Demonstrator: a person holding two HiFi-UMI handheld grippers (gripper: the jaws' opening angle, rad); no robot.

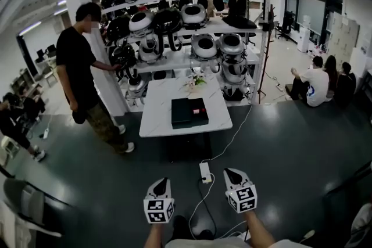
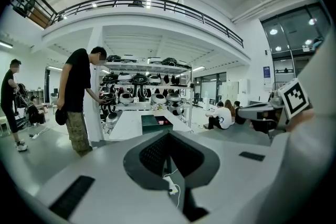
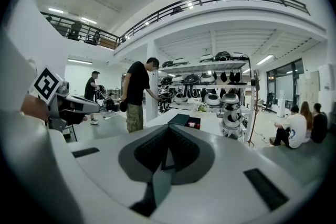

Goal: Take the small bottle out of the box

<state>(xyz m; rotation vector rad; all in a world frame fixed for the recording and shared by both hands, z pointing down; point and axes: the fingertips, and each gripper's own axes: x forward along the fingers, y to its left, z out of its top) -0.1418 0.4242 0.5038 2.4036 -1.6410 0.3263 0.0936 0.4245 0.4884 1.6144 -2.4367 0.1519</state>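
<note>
Both grippers closed, nothing held: left gripper and right gripper hang low over the floor, well apart from the worktop. The dark box sits open near the worktop's front edge. A reddish speck in its right part is probably the small bottle (too small to confirm shape or cap).

Judgement: bottle likely light, rigid and smooth, so slippery between the pads. Best taken from above at neck or upper body, since the box walls block a side approach.

Worktop is white, flat and mostly bare. Room is a big busy hall: rack of helmet-like gear behind, a person standing at the worktop's left, people seated at the right, and a power strip with a cable on the dark floor ahead.
</note>
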